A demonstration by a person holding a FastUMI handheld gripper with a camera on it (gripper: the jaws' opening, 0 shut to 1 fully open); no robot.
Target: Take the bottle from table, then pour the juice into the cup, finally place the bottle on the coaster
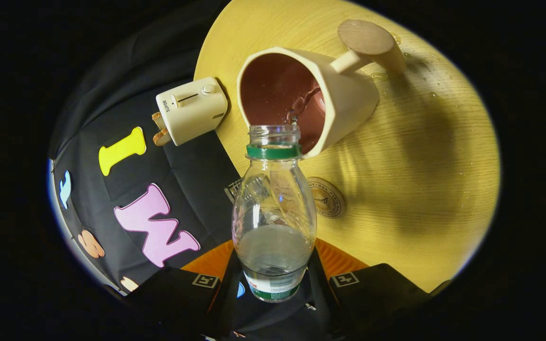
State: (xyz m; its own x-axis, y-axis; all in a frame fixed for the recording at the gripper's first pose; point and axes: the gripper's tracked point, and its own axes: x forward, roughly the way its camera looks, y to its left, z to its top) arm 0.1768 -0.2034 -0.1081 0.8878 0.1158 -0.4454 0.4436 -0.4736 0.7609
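Observation:
My gripper (pixel 273 277) is shut on the lower body of a clear plastic bottle (pixel 273 208) with a green neck ring, no cap and a white and green label. The bottle is tipped, its open mouth at the rim of a cream cup (pixel 344 99) with a brownish inside and a round wooden handle. A thin stream of clear liquid runs from the mouth into the cup. Some liquid is left in the bottle. A round brown coaster (pixel 327 198) lies flat on the wooden table (pixel 420 166), just beside the bottle and partly hidden behind it.
A small cream toaster (pixel 191 111) with toast in it stands at the table's edge, beside the cup. Drops of liquid speckle the table around the cup's handle. The gripper's shadow falls across the wood beyond the coaster.

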